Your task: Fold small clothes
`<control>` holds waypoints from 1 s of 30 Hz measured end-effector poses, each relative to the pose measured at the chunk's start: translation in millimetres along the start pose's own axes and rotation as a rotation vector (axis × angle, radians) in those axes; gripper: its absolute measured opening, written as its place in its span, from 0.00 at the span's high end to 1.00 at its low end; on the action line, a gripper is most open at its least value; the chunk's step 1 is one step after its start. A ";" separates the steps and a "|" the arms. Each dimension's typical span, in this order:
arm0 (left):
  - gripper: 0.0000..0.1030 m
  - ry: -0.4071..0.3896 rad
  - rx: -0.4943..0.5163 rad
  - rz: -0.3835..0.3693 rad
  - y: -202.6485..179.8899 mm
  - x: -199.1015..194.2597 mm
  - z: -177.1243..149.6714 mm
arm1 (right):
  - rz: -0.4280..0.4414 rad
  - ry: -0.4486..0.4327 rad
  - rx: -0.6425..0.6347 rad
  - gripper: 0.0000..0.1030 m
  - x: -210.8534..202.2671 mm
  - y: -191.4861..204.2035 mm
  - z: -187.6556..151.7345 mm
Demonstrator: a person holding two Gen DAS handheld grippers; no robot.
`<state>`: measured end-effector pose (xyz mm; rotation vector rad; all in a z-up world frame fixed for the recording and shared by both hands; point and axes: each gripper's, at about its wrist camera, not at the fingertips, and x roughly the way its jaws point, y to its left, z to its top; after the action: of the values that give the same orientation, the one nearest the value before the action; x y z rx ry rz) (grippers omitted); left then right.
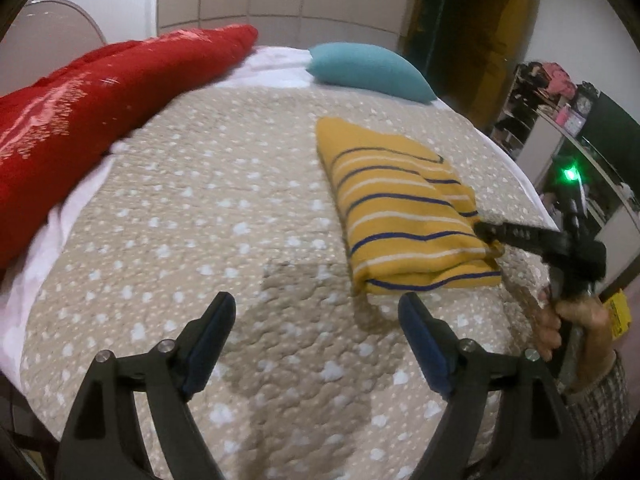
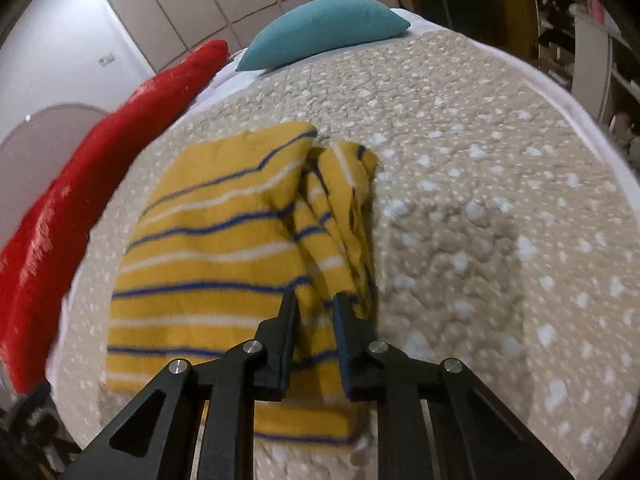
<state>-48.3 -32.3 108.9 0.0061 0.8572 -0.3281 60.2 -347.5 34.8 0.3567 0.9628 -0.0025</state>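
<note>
step: finishing fold | shirt (image 1: 404, 208): folded on bed (image 1: 200, 200), long axis running away from tools | right tool (image 2: 314, 304): clenched on shirt's near right edge | left tool (image 1: 316, 312): released, holding nothing, shirt ahead-right | nearer: right

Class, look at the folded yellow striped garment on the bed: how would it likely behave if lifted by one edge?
The yellow striped garment would probably flop and unfold: its layers already bunch loosely beside the right gripper, which pinches a fold. It looks like soft knit, so likely light, not slippery. Pushed across the bedspread, it may well wrinkle rather than slide.
</note>
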 end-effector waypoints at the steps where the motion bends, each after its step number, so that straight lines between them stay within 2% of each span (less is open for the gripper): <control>1: 0.20 -0.010 0.001 0.008 0.2 -0.7 0.2 | -0.015 0.001 -0.009 0.83 -3.5 1.4 -5.8; 3: 0.20 -0.027 0.002 0.020 -0.9 -6.9 -2.4 | -0.045 0.011 -0.012 0.79 -9.6 -5.3 -16.0; 5: 0.20 -0.064 -0.001 0.043 -2.0 -15.9 -5.7 | -0.027 0.012 0.008 0.78 -18.6 -14.0 -26.1; 9: 0.02 -0.241 -0.018 0.205 -6.8 -49.6 -11.6 | -0.012 -0.025 0.023 0.74 -37.5 -19.5 -39.8; 11: 0.00 -0.340 -0.033 0.283 -8.9 -68.1 -14.9 | -0.017 -0.053 0.013 0.71 -53.2 -17.8 -52.9; 14: 0.00 -0.435 -0.043 0.276 -12.3 -87.6 -19.1 | -0.018 -0.092 0.002 0.60 -72.9 -14.4 -71.0; 18: 0.00 -0.411 -0.054 0.185 -17.5 -92.4 -23.2 | -0.018 -0.105 0.002 0.53 -87.4 -10.5 -89.8; 23: 0.00 -0.297 -0.018 0.123 -31.5 -79.4 -33.0 | -0.055 -0.106 -0.042 0.48 -96.9 0.8 -110.1; 27: 0.00 -0.201 -0.003 0.134 -40.4 -68.0 -48.6 | -0.078 -0.109 -0.073 0.44 -104.0 11.9 -126.0; 30: 0.00 -0.161 0.010 0.158 -43.2 -65.9 -59.4 | -0.097 -0.120 -0.102 0.42 -110.0 19.7 -135.4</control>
<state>-144.7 -46.7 124.2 0.0555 0.6905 -0.1812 -108.6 -305.6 58.8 0.2132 0.8575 -0.0617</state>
